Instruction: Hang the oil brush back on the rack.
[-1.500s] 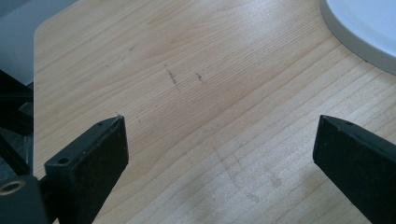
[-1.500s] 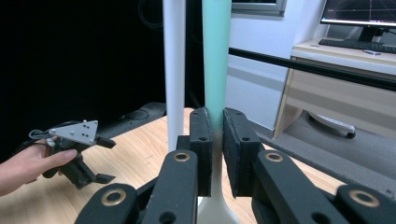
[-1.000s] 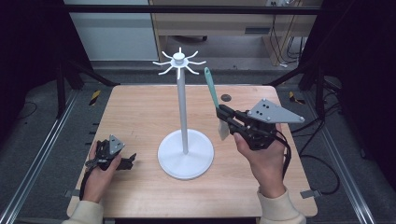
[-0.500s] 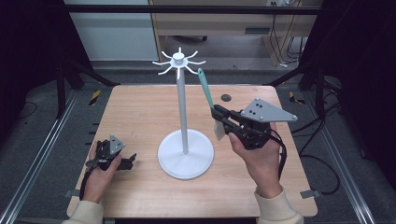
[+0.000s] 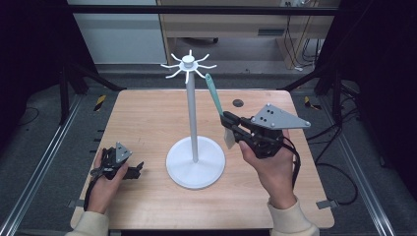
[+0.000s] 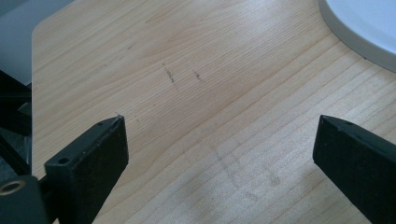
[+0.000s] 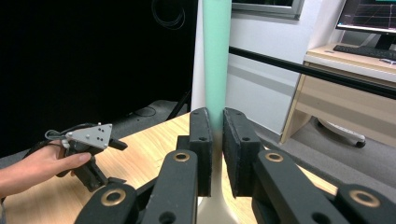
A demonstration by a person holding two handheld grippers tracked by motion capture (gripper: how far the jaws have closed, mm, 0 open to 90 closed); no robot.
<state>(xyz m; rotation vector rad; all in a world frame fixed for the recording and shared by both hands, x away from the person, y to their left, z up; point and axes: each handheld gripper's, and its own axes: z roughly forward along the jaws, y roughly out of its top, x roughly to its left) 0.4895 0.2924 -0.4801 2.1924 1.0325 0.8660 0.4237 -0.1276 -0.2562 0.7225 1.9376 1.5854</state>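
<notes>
The right tool (image 5: 230, 129) is clamped on a spatula (image 5: 215, 98) with a green handle. Its two black jaws press on the handle just above the pale blade, which hangs below them. From above, the handle leans up and toward the top of a white stand (image 5: 193, 118) that rises from the middle of the desk (image 5: 147, 113). The handle's tip lies near the ring of short hooks (image 5: 189, 65) at the head of the stand; whether it touches a hook is hard to tell from this angle. In the right gripper view the green handle (image 7: 216, 60) runs straight up between the jaws, in front of the stand's white pole (image 7: 200, 56).

The stand's round white base (image 5: 195, 162) rests on the desk, between the two hands. The right hand (image 5: 268, 164) holds its tool raised above the desk, to the right of the pole.

The left tool (image 5: 129, 170) lies low at the near left part of the desk, in the left hand (image 5: 105, 182). Its jaws stand wide apart with only bare wood between them, as the left gripper view shows, with the rim of the base (image 6: 359, 32) at the upper right corner.
</notes>
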